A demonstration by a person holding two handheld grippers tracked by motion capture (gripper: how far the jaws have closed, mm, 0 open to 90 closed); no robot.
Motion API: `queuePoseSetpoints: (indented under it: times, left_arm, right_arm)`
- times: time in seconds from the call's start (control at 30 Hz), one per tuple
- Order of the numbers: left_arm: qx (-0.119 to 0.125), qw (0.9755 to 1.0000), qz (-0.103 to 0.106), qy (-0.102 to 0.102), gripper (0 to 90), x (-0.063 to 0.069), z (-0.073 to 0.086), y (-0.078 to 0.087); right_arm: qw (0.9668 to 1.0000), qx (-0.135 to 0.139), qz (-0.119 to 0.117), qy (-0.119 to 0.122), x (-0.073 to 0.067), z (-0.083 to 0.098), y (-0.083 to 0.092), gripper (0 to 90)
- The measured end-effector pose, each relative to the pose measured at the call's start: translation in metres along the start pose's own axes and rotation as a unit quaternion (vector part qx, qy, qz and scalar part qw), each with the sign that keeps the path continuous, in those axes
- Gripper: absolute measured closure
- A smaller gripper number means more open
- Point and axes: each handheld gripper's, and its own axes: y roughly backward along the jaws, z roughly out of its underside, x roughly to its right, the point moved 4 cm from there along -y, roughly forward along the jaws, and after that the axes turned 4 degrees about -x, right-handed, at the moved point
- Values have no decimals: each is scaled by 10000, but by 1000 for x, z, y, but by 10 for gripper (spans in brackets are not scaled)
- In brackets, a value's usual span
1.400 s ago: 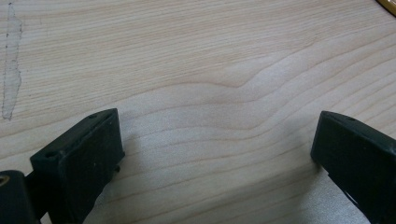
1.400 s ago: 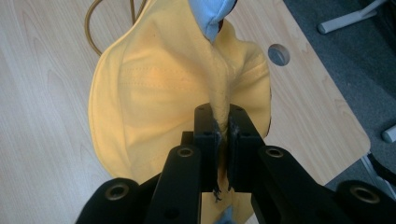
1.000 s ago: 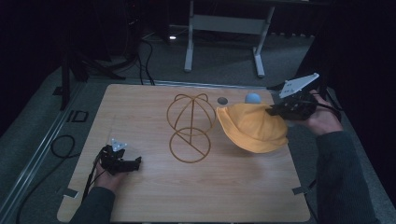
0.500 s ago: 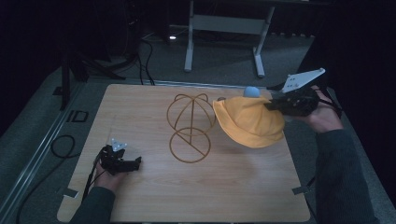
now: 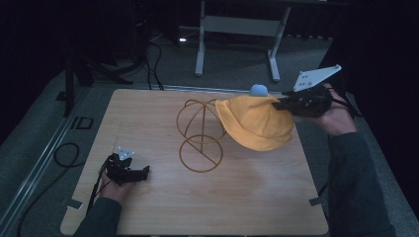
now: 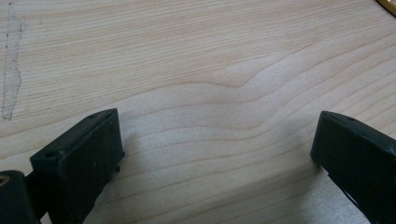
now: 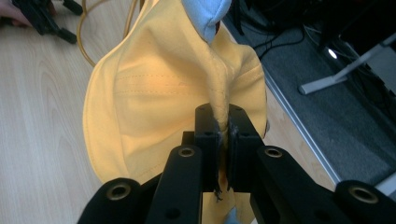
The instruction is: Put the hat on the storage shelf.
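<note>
A: What is the right side doing?

B: I'm gripping the yellow hat [image 5: 257,123] with the right gripper [image 5: 282,104]. In the right gripper view its jaws are pinched tight on a bunched fold of the yellow fabric, with the hat [image 7: 159,93] hanging in front of the right gripper [image 7: 223,130].

A: Where is the hat sitting?

B: It is hanging off the table [image 5: 163,207], at the far right part of it, its left edge overlapping the wire hat stand [image 5: 200,136] in the high view. I can't tell whether they are touching. A light blue piece [image 5: 259,90] is showing at the hat's top.

A: And the left?

B: I'm resting the left gripper [image 5: 144,171] low on the near left of the table, well apart from the stand. Its jaws are standing wide apart, with bare wood [image 6: 210,84] between them and nothing held.
</note>
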Motion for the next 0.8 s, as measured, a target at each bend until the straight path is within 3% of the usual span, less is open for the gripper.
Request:
queuePoseSetpoints:
  times: [0.4,0.8]
  left_arm:
    - [-5,10000,-1,-4,22,0,0,0]
    - [-18,10000,6,-18,23,0,0,0]
  right_arm:
    - [9998,118,-44,166,-3,-27,-6,852]
    - [9996,222,-21,188,-6,-36,-11,852]
